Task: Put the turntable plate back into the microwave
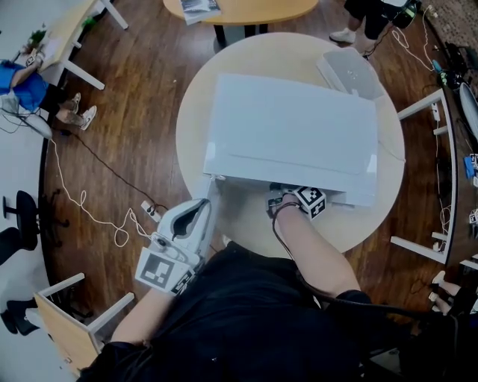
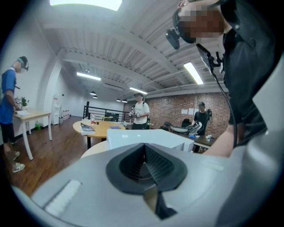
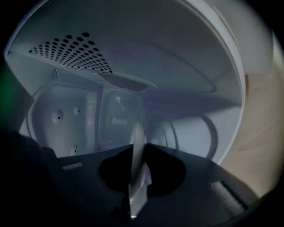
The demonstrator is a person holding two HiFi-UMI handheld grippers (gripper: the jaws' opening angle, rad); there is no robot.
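A white microwave [image 1: 291, 134] stands on a round pale table [image 1: 196, 112], and I see it from above. My right gripper [image 1: 282, 201] reaches into its front opening. In the right gripper view the gripper [image 3: 138, 153] is shut on the glass turntable plate [image 3: 138, 133], which I see edge-on inside the white cavity [image 3: 66, 115]. The plate's rim curves away to the right. My left gripper [image 1: 196, 218] hovers at the microwave's front left corner, beside the door's edge [image 1: 212, 192]. In its own view the left gripper [image 2: 145, 162] has its pads together with nothing between them.
A flat white device [image 1: 347, 71] lies on the table behind the microwave. A wooden table [image 1: 239, 11] stands beyond. Cables [image 1: 97, 216] trail over the wood floor at the left. Several people stand farther off in the room [image 2: 141, 113].
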